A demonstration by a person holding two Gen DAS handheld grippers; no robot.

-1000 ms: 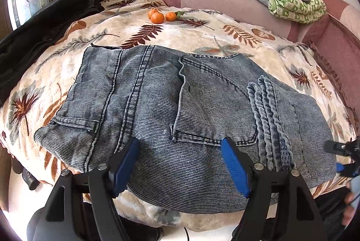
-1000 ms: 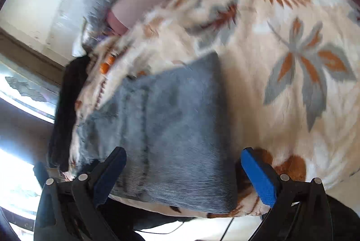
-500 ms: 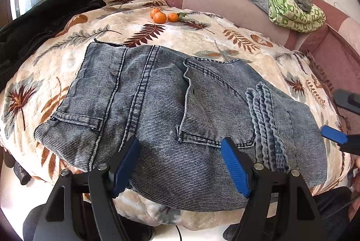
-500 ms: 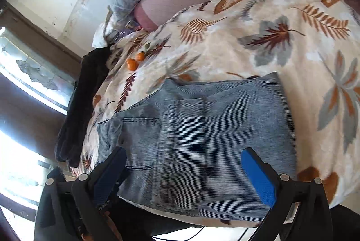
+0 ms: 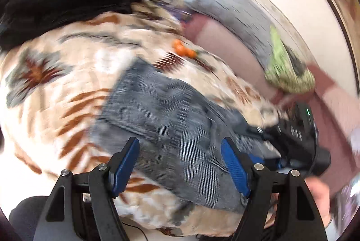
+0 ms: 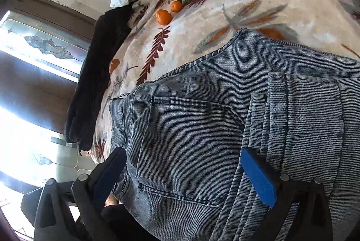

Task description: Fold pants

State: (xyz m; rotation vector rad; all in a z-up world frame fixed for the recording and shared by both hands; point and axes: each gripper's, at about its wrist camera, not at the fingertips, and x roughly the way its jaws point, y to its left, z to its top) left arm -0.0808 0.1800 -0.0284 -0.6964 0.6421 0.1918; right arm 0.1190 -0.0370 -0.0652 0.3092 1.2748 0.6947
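Observation:
Folded blue denim pants (image 5: pixel 171 115) lie on a leaf-patterned blanket (image 5: pixel 67 65) on a bed. In the right wrist view the pants (image 6: pixel 225 119) fill the frame, back pocket up, with folded leg layers on the right. My left gripper (image 5: pixel 180 164) is open and empty, above the near edge of the pants; this view is blurred. My right gripper (image 6: pixel 184 175) is open and empty, low over the pocket area. The right gripper's black body also shows in the left wrist view (image 5: pixel 299 135), at the pants' right end.
Three small oranges (image 6: pixel 165 14) lie on the blanket beyond the pants. A black garment (image 6: pixel 96 74) lies along the bed's window side. Pillows (image 5: pixel 236 16) and a green folded cloth (image 5: pixel 285 70) lie at the head of the bed.
The left gripper has swung fast to the left and tilted, blurring its view. The right gripper has moved in close over the pants. Both stay open.

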